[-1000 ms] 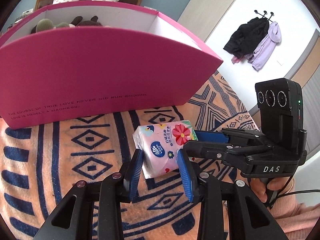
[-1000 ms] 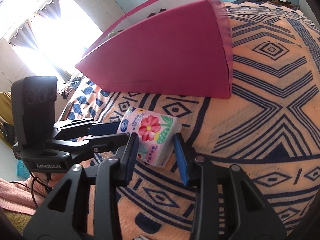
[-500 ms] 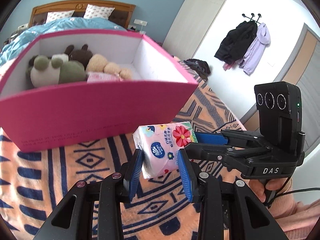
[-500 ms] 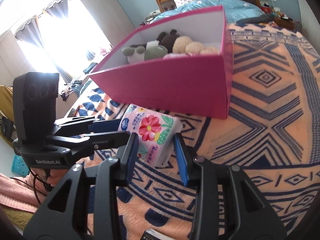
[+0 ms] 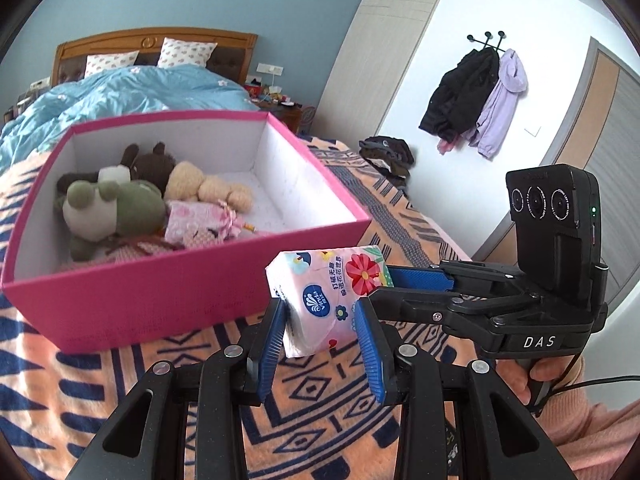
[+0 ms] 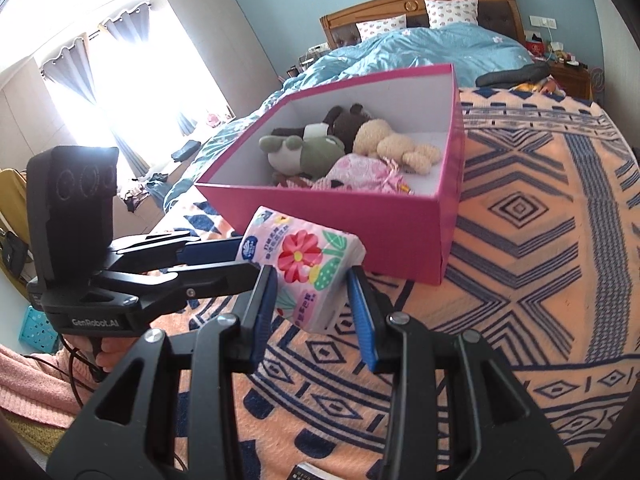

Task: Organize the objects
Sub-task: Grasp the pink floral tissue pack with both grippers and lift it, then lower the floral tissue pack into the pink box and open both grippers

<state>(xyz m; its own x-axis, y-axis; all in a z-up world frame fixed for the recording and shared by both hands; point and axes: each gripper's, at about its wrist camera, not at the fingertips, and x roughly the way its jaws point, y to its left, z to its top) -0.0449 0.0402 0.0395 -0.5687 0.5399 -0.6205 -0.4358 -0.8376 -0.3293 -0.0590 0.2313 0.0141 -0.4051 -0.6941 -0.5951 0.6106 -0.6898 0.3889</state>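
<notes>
Both grippers now carry the tissue pack (image 5: 326, 300) clear of the patterned blanket (image 5: 80, 380), level with the top edge of the pink box (image 5: 160, 292). The left gripper (image 5: 322, 334) has its blue jaws pressed narrow on one end of the pack, and the right gripper (image 6: 316, 304) pinches the other end the same way, so the soft pack hangs between the two, a little dented where the pads bite. It sits just in front of the box's near wall, not yet over the opening.

Compared with a second ago, the pair has climbed. Then the pack was low against the blanket and the box loomed above it as a pink wall, with only a sliver of its inside to be seen. Now the whole inside shows: a green plush frog (image 5: 116, 208), a brown plush (image 5: 152, 164), a beige plush (image 5: 208, 188) and a pink cloth bundle (image 5: 200, 222) crowd the left side, while the white floor on the right side lies bare. The grip itself looks unchanged, with the pack held at the same ends.

To my eye the lift is about done, and the pack is high enough to pass over the rim. What remains is to carry it forward and set it in that bare stretch of the box.
</notes>
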